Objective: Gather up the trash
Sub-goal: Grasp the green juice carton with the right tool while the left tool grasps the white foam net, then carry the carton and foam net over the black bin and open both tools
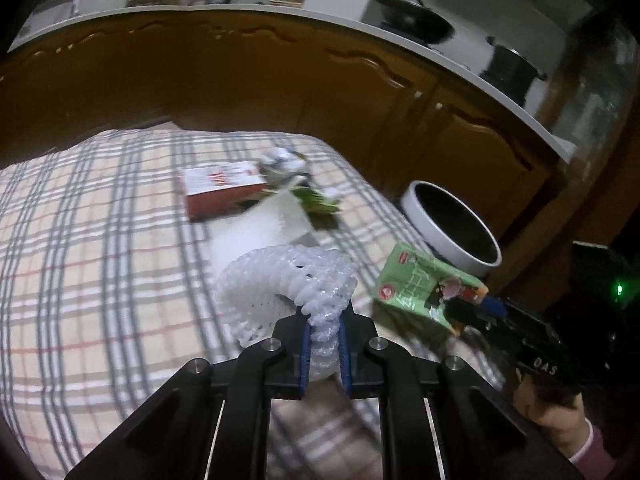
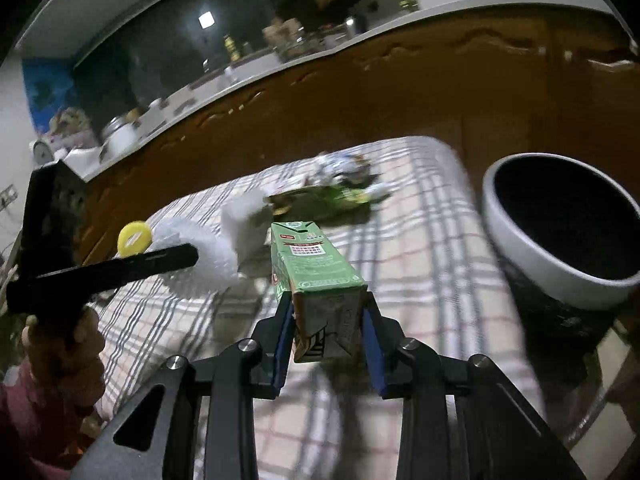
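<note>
My left gripper (image 1: 323,320) is shut on a white foam net sleeve (image 1: 288,284) and holds it above the plaid tablecloth (image 1: 100,240). My right gripper (image 2: 327,312) is shut on a green drink carton (image 2: 316,276), held above the table; the carton also shows in the left wrist view (image 1: 424,284). A white-rimmed trash bin (image 2: 560,232) with a dark inside stands off the table's right edge, also in the left wrist view (image 1: 452,224). A red and white box (image 1: 224,188), a white sheet (image 1: 260,224) and crumpled green wrappers (image 1: 312,196) lie on the far part of the table.
Brown wooden cabinets (image 1: 240,80) with a white countertop run behind the table. A wok (image 1: 416,20) and a pot (image 1: 512,68) sit on the counter. The left gripper's body (image 2: 104,272) and hand show at the left of the right wrist view.
</note>
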A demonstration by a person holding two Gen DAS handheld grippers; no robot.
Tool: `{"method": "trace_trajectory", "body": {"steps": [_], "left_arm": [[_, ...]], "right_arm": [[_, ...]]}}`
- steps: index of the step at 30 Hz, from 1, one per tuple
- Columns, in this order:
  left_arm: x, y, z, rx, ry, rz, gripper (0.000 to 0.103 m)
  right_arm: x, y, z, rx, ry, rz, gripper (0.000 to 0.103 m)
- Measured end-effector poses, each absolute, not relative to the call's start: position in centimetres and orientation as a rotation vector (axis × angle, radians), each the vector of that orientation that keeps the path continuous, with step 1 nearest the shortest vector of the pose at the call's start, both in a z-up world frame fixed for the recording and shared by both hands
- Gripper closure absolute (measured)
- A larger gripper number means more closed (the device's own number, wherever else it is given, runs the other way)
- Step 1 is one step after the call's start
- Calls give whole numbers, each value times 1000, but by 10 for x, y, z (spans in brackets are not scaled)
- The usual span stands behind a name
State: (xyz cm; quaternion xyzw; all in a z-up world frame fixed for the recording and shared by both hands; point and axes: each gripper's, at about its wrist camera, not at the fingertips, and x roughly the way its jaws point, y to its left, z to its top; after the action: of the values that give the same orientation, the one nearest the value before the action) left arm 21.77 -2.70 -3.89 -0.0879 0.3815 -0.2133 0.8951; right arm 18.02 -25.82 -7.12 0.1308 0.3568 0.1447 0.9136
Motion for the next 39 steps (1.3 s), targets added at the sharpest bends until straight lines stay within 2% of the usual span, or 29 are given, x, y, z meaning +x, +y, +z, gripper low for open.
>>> {"method": "trace_trajectory", "body": {"steps": [17,39], "left_arm": [[244,-130,-39,-79,806,-605,93],[307,-217,-32,-10,787,-673,93]], "right_arm": [[153,-334,-58,353,652,119,71],[154,-409,-54,404,614,-60,71]]}}
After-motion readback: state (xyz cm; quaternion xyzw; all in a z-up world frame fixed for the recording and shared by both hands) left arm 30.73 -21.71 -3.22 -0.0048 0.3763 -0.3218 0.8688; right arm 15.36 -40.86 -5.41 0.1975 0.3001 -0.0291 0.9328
